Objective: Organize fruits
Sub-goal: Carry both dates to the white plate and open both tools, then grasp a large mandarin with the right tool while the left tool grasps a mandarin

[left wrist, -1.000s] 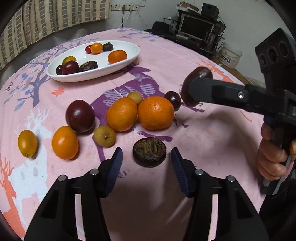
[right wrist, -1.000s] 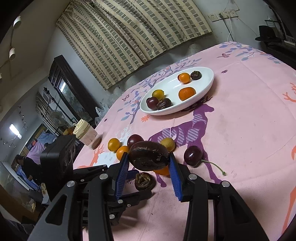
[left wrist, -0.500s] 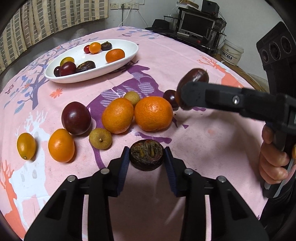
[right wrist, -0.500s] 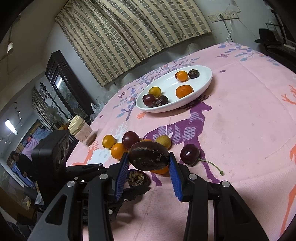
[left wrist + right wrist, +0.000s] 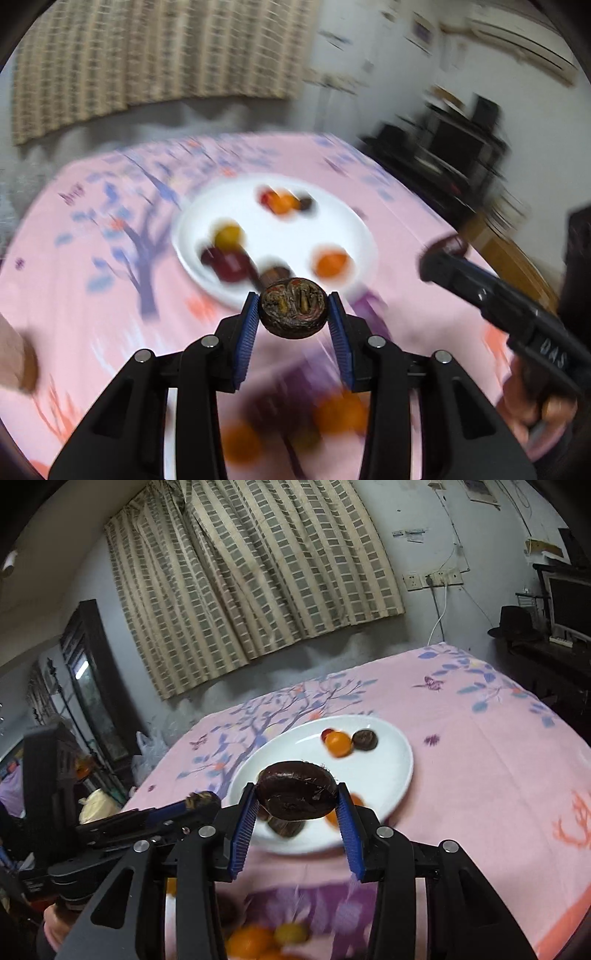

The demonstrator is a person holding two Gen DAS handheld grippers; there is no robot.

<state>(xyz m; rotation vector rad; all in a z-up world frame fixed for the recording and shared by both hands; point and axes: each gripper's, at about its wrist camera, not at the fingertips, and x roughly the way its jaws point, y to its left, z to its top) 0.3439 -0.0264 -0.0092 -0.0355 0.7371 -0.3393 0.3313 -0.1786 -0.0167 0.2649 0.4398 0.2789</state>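
Change: both grippers have risen off the cloth and now hang near the plate; the left view is blurred
Left gripper (image 5: 293, 318): clenched on a wrinkled fruit (image 5: 293, 312) with its cut face up, lifted clear of the cloth, at the plate's 6 o'clock edge
Right gripper (image 5: 295, 805): clenched on a dark fruit (image 5: 296, 790), held above the plate's near half
Plate (image 5: 391, 775): white oval on the pink cloth (image 5: 480, 746), holding an orange fruit (image 5: 338, 744) beside a small dark one (image 5: 365, 739) at 12 o'clock
Loose fruit (image 5: 255, 941): orange and yellow pieces on the cloth at 6 o'clock, blurred
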